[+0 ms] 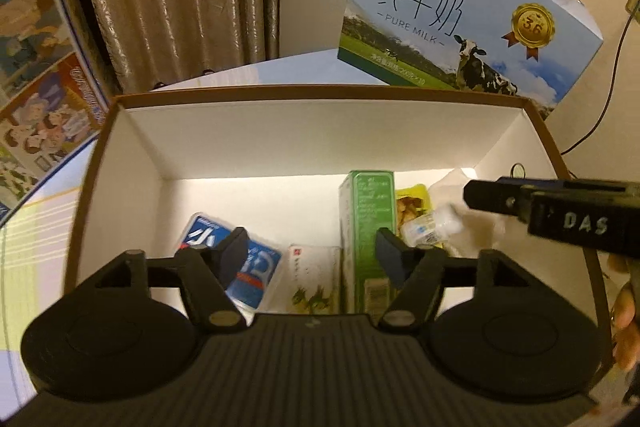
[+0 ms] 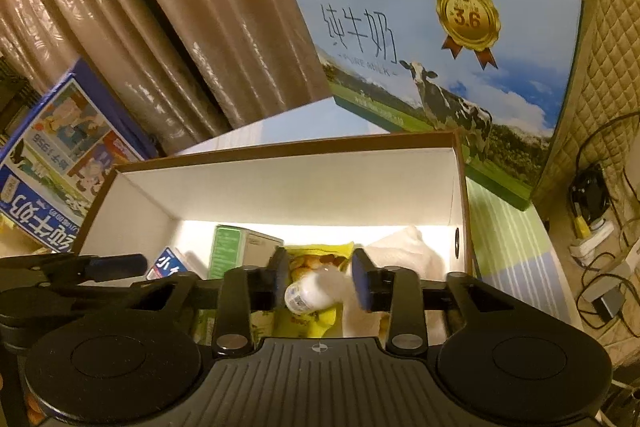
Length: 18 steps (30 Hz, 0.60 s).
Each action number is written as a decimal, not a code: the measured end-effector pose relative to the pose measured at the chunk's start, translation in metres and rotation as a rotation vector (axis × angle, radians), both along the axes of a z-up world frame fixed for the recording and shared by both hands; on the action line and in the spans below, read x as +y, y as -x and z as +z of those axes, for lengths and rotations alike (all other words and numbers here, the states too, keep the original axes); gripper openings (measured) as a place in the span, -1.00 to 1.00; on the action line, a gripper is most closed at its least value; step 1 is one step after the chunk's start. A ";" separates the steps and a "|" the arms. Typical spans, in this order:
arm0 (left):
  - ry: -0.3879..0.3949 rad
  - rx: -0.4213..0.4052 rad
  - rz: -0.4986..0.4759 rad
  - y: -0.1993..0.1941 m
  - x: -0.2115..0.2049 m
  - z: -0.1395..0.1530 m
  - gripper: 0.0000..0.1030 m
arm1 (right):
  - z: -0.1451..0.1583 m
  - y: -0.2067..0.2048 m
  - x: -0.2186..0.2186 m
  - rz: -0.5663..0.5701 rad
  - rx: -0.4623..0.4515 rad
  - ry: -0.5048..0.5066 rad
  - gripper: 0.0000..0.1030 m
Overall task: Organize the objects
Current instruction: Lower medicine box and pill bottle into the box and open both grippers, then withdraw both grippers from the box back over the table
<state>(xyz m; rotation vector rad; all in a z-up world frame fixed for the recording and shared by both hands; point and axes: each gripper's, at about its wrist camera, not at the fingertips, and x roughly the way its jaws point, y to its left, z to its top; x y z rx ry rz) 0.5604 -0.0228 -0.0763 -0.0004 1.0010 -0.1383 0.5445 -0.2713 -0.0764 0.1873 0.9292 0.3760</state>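
Observation:
An open brown-rimmed box (image 1: 320,91) with white walls holds a blue-and-white packet (image 1: 240,267), a white card packet (image 1: 316,279), an upright green carton (image 1: 366,227), a yellow snack bag (image 1: 412,197) and white tissue (image 1: 456,179). My left gripper (image 1: 314,257) hangs open over the white card packet, its right finger beside the green carton, pressing on nothing. My right gripper (image 2: 320,279) is over the box's (image 2: 280,147) right half, jaws slightly apart. A small white bottle (image 2: 312,293), blurred, lies between and below its pads above the yellow bag (image 2: 316,255). The bottle (image 1: 432,227) sits clear of the right gripper's finger (image 1: 484,195).
A large pure-milk carton (image 1: 460,11) stands right behind the box. A blue illustrated milk box (image 1: 36,87) leans at the left. Curtains hang behind. Cables and a power strip (image 2: 592,231) lie on the floor at the right. A hand (image 1: 624,315) shows at the right edge.

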 end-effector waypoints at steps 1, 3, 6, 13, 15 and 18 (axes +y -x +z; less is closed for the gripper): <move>-0.004 -0.005 0.001 0.004 0.002 0.003 0.41 | 0.003 0.004 0.000 0.006 -0.005 -0.004 -0.24; -0.006 -0.004 0.004 0.010 0.005 0.007 0.48 | 0.008 0.012 -0.001 0.022 -0.014 -0.008 -0.18; -0.007 -0.004 0.013 0.020 0.010 0.014 0.54 | 0.014 0.028 -0.002 0.042 -0.024 -0.001 -0.08; 0.017 -0.001 0.029 0.053 0.016 0.029 0.61 | 0.027 0.065 -0.013 0.020 -0.023 -0.014 0.04; 0.029 -0.007 0.031 0.062 0.017 0.034 0.61 | 0.030 0.073 -0.016 0.009 -0.022 -0.022 0.05; 0.034 -0.017 0.034 0.077 0.015 0.042 0.61 | 0.037 0.086 -0.019 -0.003 -0.022 -0.034 0.06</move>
